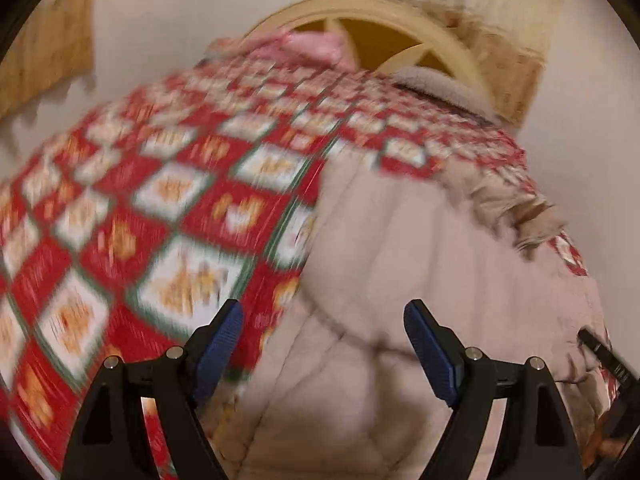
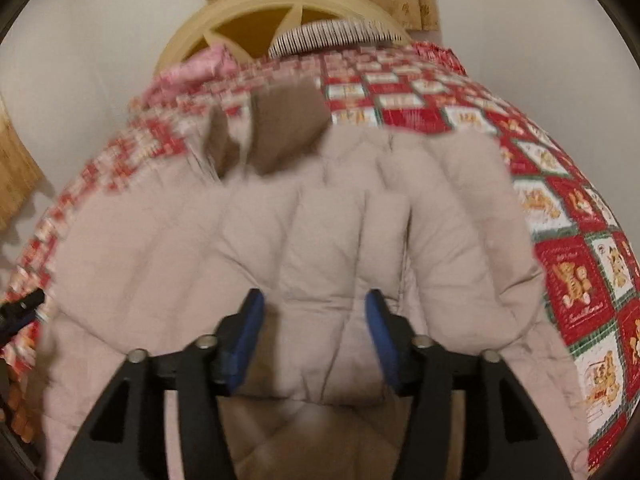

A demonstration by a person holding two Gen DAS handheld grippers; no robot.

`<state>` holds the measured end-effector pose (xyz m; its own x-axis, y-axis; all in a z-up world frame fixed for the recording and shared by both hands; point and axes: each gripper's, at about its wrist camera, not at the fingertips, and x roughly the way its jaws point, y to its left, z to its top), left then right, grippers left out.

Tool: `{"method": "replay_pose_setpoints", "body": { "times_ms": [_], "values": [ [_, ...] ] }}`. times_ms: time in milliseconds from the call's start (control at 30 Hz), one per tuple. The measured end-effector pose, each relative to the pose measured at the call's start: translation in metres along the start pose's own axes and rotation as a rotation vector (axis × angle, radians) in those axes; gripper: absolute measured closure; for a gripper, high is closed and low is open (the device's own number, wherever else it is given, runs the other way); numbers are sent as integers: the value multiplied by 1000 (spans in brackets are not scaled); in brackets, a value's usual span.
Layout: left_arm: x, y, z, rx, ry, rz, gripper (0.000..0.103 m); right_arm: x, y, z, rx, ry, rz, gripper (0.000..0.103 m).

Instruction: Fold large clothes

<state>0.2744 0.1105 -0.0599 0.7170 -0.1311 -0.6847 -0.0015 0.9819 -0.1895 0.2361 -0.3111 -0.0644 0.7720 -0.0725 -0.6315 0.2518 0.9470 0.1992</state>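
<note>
Right wrist: coat (image 2: 320, 216) under claw (image 2: 316, 336)

Both wrist views look steeply down, close over the bed (image 1: 168, 184); both share the beige quilted coat (image 2: 320, 220) and headboard (image 2: 280, 4).

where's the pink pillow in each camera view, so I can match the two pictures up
Left wrist view: the pink pillow lies top centre, at the far end of the bed, in front of the headboard.
Right wrist view: the pink pillow lies upper left, at the far left of the bed.
Shared landmark: the arched cream headboard just behind it.
</note>
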Motion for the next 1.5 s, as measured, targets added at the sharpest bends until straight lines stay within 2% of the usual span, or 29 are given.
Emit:
{"method": "replay_pose_setpoints", "body": {
  "times_ms": [100, 233, 300, 400, 533, 567, 633, 667, 700, 733, 800, 900, 967, 1033, 1100, 1167, 1267, 1400, 1467, 1500],
  "values": [
    [-6, -16, 37, 45, -50, -48, 20, -27, 6, 31, -20, -97, 23, 20],
    [26, -47, 88, 97, 10, -151, 20, -22, 11, 93, -40, -94, 36, 17],
    [50, -65, 107, 123, 37, -176, 20, -4, 9, 126, -29, -70, 14, 17],
    [83, -88, 122, 147, 80, -155, 20, 45, 3, 167, 22, 18, 12, 18],
    [112, -101, 129, 128, 143, -206, 20, 103, 0, 186, 45, 144, -5, 20],
    [115, -104, 130, 123, 160, -224, 20, 121, 0, 189, 27, 181, -33, 22],
    [124, -110, 135, 105, 184, -266, 20, 144, 1, 185, -11, 257, -76, 39],
    [126, -113, 137, 98, 188, -280, 20, 156, 0, 180, -34, 301, -108, 71],
    [130, -114, 142, 92, 194, -291, 20, 160, -2, 176, -39, 315, -111, 93],
    [133, -117, 147, 85, 196, -291, 20, 161, -6, 171, -31, 322, -83, 93],
    [138, -122, 155, 78, 187, -283, 20, 147, -14, 159, -10, 278, -37, 93],
    [145, -140, 163, 132, 195, -279, 20, 115, -24, 141, 13, 205, 24, 93],
    [151, -159, 160, 206, 231, -263, 20, 96, -32, 122, 10, 159, 19, 93],
    [155, -173, 154, 260, 231, -219, 20, 94, -39, 113, 27, 142, 0, 93],
    [159, -183, 146, 297, 220, -184, 20, 102, -50, 102, 56, 138, -10, 92],
    [165, -188, 138, 308, 241, -162, 20, 116, -64, 87, 85, 131, 3, 94],
    [173, -187, 121, 311, 282, -126, 20, 116, -67, 78, 78, 58, 19, 94],
    [180, -179, 98, 368, 244, 18, 20, 116, -75, 77, 126, 45, 65, 94],
    [194, -162, 89, 338, 256, 92, 20, 117, -80, 77, 151, 40, 87, 94],
    [203, -147, 87, 270, 278, 83, 20, 116, -79, 76, 155, 38, 91, 94]
  ]
}}
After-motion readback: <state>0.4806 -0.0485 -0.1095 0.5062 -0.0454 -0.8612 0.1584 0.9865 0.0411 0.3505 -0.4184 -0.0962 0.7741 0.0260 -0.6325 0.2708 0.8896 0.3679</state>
